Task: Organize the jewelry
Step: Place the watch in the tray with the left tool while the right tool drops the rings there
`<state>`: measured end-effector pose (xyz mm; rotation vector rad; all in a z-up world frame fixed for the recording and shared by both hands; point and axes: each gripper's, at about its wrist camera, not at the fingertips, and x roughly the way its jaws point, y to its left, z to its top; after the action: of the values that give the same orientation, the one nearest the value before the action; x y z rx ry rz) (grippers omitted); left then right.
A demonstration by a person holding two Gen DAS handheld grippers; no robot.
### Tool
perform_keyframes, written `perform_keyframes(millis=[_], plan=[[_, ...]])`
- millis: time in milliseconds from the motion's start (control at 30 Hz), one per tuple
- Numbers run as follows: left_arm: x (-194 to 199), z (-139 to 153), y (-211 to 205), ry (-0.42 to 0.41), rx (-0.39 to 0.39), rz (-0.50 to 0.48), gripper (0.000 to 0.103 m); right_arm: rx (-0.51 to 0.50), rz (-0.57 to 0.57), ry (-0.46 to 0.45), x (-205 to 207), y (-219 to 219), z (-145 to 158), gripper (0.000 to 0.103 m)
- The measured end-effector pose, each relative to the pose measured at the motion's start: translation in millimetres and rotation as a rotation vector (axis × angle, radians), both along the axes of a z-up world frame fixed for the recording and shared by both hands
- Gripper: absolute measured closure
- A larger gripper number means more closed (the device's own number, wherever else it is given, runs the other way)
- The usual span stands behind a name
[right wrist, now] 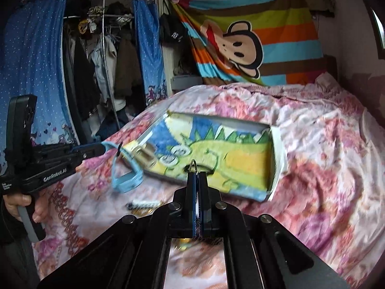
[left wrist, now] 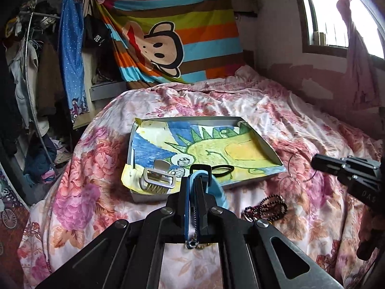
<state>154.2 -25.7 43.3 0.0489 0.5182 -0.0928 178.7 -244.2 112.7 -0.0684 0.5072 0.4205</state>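
A shallow tray lined with a dinosaur drawing lies on the flowered bed; it also shows in the right wrist view. In it are a silver hair claw and a black hair tie. My left gripper is shut on a light blue strap, which hangs from it at the tray's near left corner in the right wrist view. My right gripper is shut on a thin metal ring above the tray's near edge. Dark beads and a thin wire hoop lie right of the tray.
A small beaded piece lies on the quilt in front of the tray. An open wardrobe with hanging clothes stands to the left. A striped monkey blanket hangs behind the bed. A window is at the right.
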Motion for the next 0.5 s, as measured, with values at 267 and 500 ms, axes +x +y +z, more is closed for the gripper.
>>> perform_keyframes(millis=[267,500], plan=[[44.4,19.0,-3.1,-0.044,-0.077,0.058,0.1,-0.027,-0.034,-0.046,43.4,-6.8,12.4,0.101],[104.1,15.7,-23.1,-0.042,-0.118,0.062,0.1,-0.046,-0.085,-0.02,83.4,-16.1,-4.5,0.101]])
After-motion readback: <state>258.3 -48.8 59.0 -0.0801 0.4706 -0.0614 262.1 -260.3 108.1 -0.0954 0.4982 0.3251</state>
